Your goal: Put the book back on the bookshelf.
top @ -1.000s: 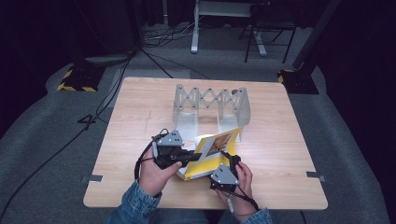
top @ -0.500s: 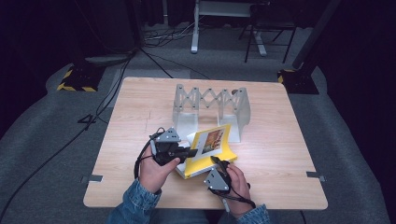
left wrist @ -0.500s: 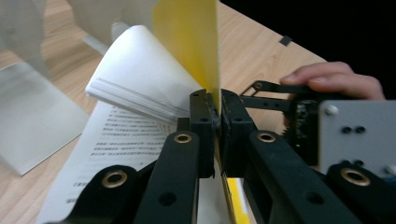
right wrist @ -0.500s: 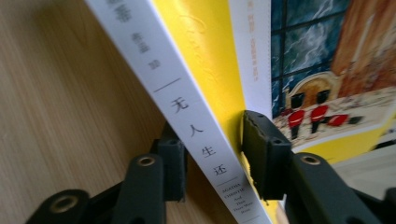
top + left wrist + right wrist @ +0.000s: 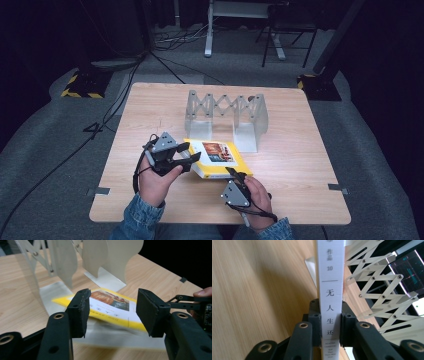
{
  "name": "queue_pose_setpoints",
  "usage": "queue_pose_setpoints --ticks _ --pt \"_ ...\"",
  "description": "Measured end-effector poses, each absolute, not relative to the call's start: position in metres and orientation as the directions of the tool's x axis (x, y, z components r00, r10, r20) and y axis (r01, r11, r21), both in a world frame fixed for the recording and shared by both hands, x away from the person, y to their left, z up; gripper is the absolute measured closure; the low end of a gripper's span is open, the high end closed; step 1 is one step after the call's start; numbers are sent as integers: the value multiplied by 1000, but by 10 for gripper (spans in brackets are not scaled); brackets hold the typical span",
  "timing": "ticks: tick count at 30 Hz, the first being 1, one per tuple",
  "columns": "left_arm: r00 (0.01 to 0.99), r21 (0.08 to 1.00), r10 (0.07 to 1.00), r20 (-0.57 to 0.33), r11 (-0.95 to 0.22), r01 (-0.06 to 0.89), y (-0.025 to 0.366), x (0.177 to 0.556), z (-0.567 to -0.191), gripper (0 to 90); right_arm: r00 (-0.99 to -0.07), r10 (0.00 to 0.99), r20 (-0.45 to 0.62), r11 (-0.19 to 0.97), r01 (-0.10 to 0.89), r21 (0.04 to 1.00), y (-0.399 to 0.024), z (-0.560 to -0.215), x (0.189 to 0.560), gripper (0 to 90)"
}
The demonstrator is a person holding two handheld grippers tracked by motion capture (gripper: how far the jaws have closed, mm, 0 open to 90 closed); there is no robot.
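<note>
Dark room all round, cables on the grey floor; the wooden surface [image 5: 150,110] carries a grey expanding book rack [image 5: 225,112] toward the far side and one yellow book [image 5: 217,157] nearer me.

Progress, as I judge it: the book is gripped but not yet racked. It lies low and close to flat, just in front of the rack's right-hand plate, no part of it between the dividers. Work in hand looks like getting the book upright into a slot, so the lift, the turn and the insertion are all left.

My right claw [image 5: 234,173] is clamped on the book; in the right gripper view the white spine [image 5: 329,290] runs up between the two pads, both pressed against it. My left claw [image 5: 187,160] stands apart, jaws wide, at the book's left edge. In the left gripper view the cover [image 5: 110,302] sits between and beyond the pads with clear gaps either side, so it is not holding anything.

Hard to make out:
- Lower part of the book in the left gripper view is smeared by blur; can't tell if it rests on the surface or is just raised.
- Which slot is free for it: dividers overlap from above.
- Right claw's fingertips are partly hidden by the hand and book in the high view.
</note>
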State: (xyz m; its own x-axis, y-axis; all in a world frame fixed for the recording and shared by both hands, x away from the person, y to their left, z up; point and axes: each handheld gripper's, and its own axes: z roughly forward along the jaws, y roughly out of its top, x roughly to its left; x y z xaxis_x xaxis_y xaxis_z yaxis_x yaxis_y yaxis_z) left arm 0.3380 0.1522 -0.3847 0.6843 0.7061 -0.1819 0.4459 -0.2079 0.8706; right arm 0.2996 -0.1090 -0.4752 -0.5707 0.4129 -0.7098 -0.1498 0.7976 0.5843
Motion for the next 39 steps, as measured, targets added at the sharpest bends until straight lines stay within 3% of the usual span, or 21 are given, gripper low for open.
queue_pose_setpoints --ticks 9,17,33,39 --pt "607 889 772 -188 -129 440 193 327 -385 420 -628 525 -575 684 -90 724 -125 -450 299 768" --pt "559 856 810 -175 -156 494 212 323 -406 418 -626 604 -493 590 -64 805 -141 -426 299 767" --pt "463 775 875 -139 -195 601 248 313 -454 396 -598 673 -436 498 -69 864 -159 -396 304 767" --pt "446 771 888 -106 -210 601 261 315 -470 352 -571 704 -423 480 -56 875 -168 -388 309 767"
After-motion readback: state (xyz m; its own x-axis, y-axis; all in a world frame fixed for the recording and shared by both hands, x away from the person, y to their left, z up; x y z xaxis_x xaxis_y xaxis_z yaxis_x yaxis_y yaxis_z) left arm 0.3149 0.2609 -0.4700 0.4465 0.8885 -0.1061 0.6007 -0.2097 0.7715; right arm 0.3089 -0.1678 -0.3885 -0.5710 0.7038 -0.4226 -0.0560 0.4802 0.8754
